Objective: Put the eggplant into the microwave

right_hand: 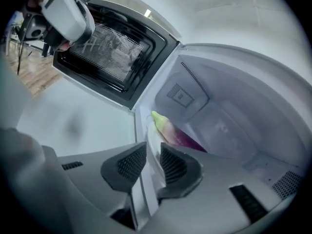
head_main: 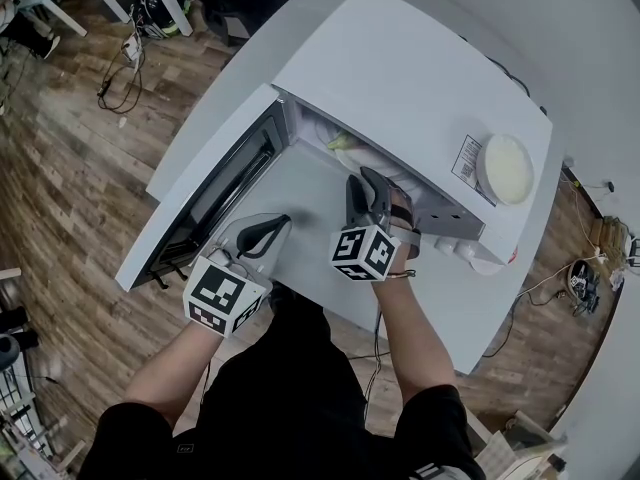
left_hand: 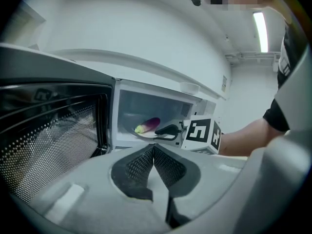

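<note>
The eggplant (right_hand: 176,133), purple with a green stem end, lies inside the open microwave (head_main: 420,78) on its glass plate (left_hand: 144,135). From the left gripper view the eggplant (left_hand: 148,125) shows at the left of the cavity. My right gripper (right_hand: 153,160) reaches into the cavity mouth just short of the eggplant. It is open, with a narrow gap between its pads and nothing gripped. In the head view my right gripper (head_main: 370,196) points into the opening. My left gripper (left_hand: 153,156) is shut and empty. It hovers outside by the swung-open door (head_main: 215,193).
A round white dish (head_main: 505,168) sits on top of the microwave at its right. The door (right_hand: 109,52) stands wide open to the left. The microwave stands on a white table (head_main: 200,118) over a wooden floor with cables (head_main: 120,78).
</note>
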Tool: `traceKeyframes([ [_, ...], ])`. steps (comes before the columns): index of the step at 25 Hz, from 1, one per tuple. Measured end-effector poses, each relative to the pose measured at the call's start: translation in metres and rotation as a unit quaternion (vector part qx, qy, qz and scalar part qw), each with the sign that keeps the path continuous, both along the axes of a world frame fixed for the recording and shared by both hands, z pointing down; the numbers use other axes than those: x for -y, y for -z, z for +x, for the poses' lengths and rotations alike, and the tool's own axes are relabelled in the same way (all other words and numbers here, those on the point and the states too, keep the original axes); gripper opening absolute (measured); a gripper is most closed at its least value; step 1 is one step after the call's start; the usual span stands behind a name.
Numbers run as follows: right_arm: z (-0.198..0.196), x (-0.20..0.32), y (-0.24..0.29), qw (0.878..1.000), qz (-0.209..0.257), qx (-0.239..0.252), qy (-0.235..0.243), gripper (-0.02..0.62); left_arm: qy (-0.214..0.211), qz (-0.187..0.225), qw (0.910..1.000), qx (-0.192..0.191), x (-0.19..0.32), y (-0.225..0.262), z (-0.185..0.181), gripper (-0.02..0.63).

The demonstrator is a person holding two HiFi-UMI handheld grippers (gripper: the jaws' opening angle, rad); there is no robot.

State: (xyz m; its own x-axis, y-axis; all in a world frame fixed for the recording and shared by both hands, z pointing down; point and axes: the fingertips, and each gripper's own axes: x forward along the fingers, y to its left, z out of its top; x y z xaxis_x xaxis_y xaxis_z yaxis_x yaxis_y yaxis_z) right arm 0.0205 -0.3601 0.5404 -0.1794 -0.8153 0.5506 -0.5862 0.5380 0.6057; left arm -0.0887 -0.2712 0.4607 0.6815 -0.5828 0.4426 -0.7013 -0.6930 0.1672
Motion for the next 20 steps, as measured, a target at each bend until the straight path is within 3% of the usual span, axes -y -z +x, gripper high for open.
traceKeyframes([
  [2,0.0,0.002,0.0,1.0,-0.003,0.009,-0.005,0.061,0.001,-0.001,1.0,0.0,0.0,0.0,-0.002,0.009],
  [20,0.01,0.032,0.011,0.995,-0.01,0.079,-0.059,0.06,0.004,-0.011,0.9999,-0.011,0.001,0.0,-0.01,0.009],
])
